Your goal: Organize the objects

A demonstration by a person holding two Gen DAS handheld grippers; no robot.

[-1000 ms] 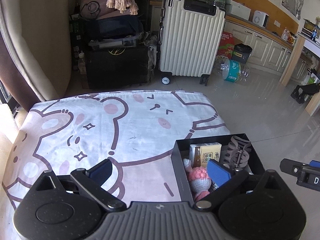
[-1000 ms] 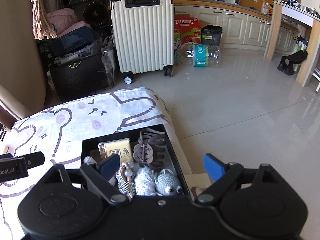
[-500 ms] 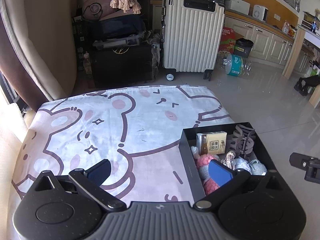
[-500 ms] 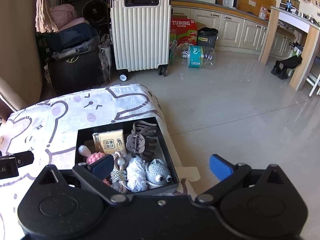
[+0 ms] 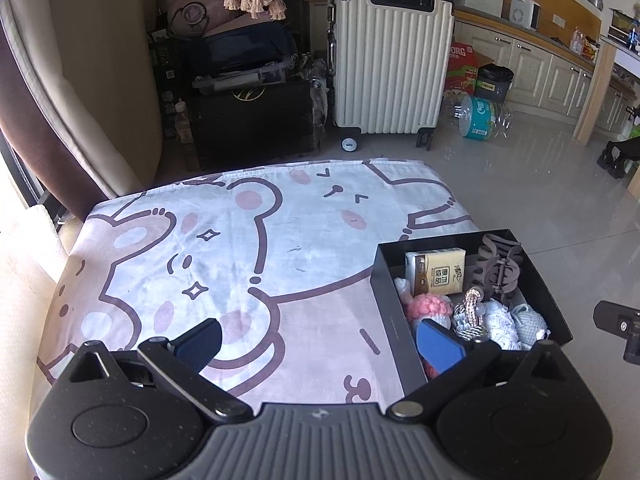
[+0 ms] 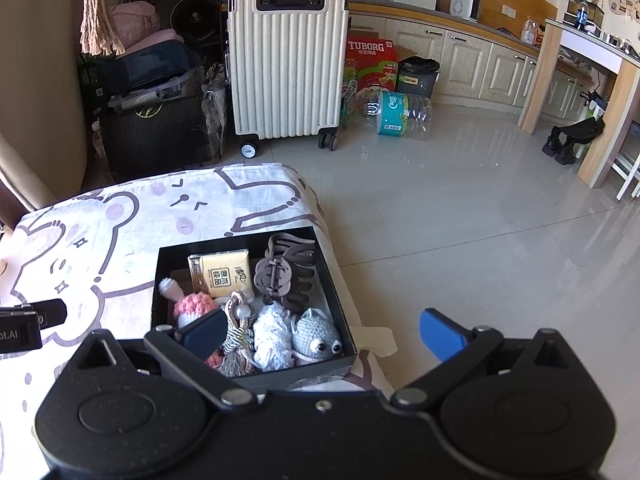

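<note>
— Where do the things sit?

— All in the black box at the right-hand corner of the desk, which is covered by a cartoon-bear cloth. The tissue pack lies flat at the far end, its long axis running across the box, printed face up (the characters on it are too small for me to read). Beside it on the right the brown hair claw lies with its length running front to back. Nearer are a pink crochet toy, a braided cord charm, a white knitted piece and a grey crochet figure with eyes.

— Any legible writing?

— "TUBORG" on the red carton behind the white suitcase.

— And the tools?

— The right tool is spread wide with nothing between its blue pads; its jaws have just been opening. The left tool is also released, empty, over the cloth and the box's near left wall.

— Anything changed?

— A second ago the right tool's left pad was low among the toys; the view now sits farther back and takes in the whole box.
</note>
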